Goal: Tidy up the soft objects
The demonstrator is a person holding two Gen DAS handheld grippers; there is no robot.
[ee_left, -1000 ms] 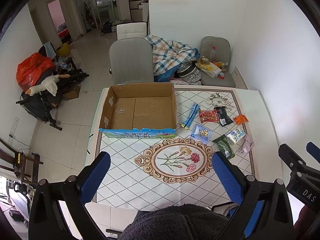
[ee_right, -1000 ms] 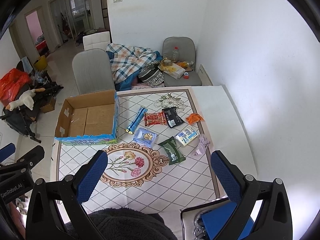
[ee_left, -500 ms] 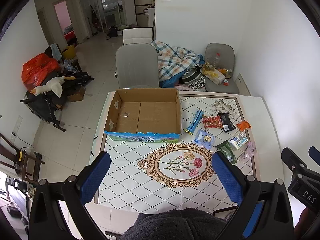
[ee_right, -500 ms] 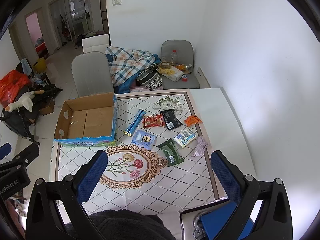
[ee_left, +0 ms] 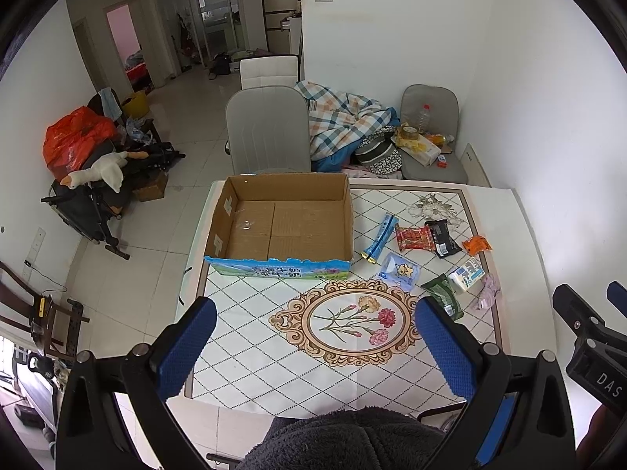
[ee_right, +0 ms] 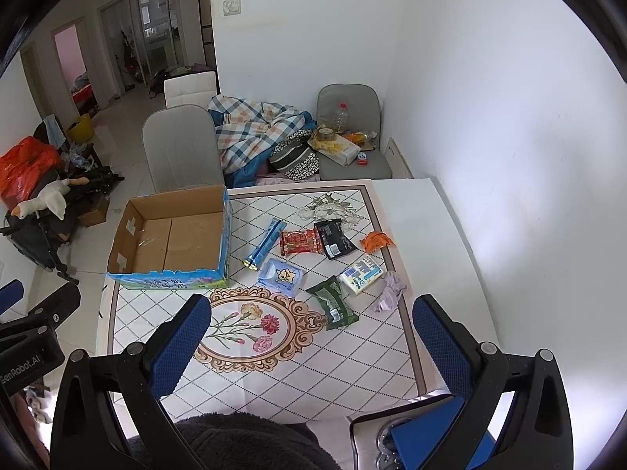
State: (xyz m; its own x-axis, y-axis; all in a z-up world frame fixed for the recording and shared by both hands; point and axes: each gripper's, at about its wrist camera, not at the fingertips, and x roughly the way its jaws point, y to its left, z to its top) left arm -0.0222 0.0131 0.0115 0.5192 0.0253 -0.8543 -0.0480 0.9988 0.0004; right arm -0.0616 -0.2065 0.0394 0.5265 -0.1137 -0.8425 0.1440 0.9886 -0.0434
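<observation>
Left wrist view: the soft packets lie scattered on the patterned bench (ee_left: 254,337), right of the open cardboard box (ee_left: 282,227): a blue stick pack (ee_left: 379,238), red packet (ee_left: 415,238), black packet (ee_left: 442,233), orange wrapper (ee_left: 477,243), blue tissue pack (ee_left: 399,273), green packet (ee_left: 444,298), white pack (ee_left: 466,274) and a crumpled lilac cloth (ee_left: 486,291) near the bench's right edge. The box is empty; the bench's near half is bare. The left gripper (ee_left: 313,344) hangs above the near edge, jaws wide apart, nothing between them

Right wrist view: the same packets sit ahead, well apart from the right gripper (ee_right: 313,342), whose jaws are spread and empty. The green packet (ee_right: 333,302) and lilac cloth (ee_right: 388,290) lie nearest
</observation>
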